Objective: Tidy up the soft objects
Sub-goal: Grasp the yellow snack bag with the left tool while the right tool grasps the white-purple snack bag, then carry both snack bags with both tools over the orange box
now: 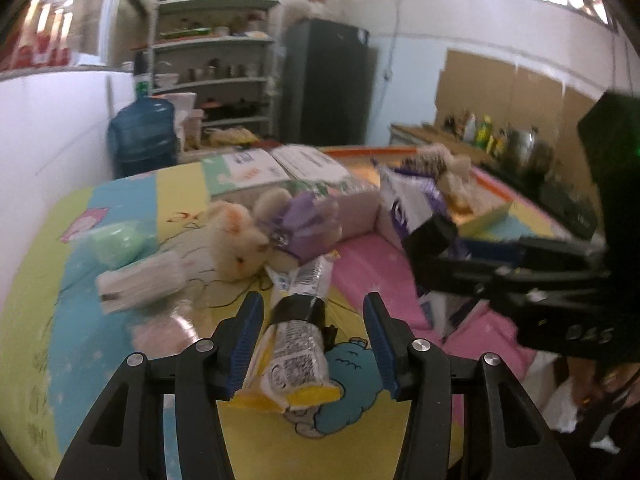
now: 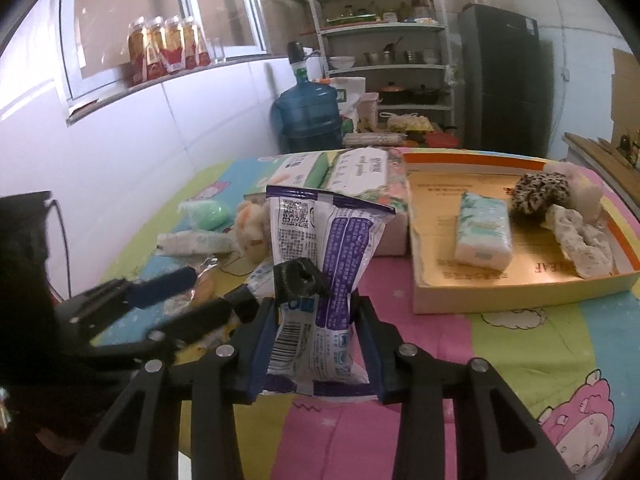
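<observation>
Kitchen tabletop under a pastel cartoon-print mat (image 2: 520,340), shelving and a blue water jug (image 2: 308,116) behind. Right tongs (image 2: 316,344): clenched on a white-and-purple plastic packet (image 2: 324,256), held upright. Left tongs (image 1: 314,344): spread wide around a yellow-edged wrapped packet (image 1: 296,360) lying between them. Shallow cardboard tray (image 2: 500,296): holds a pale tissue pack (image 2: 482,236) and spotted fuzzy scrunchies (image 2: 540,194). Cream plush bunny (image 1: 240,240): lying mid-mat.
</observation>
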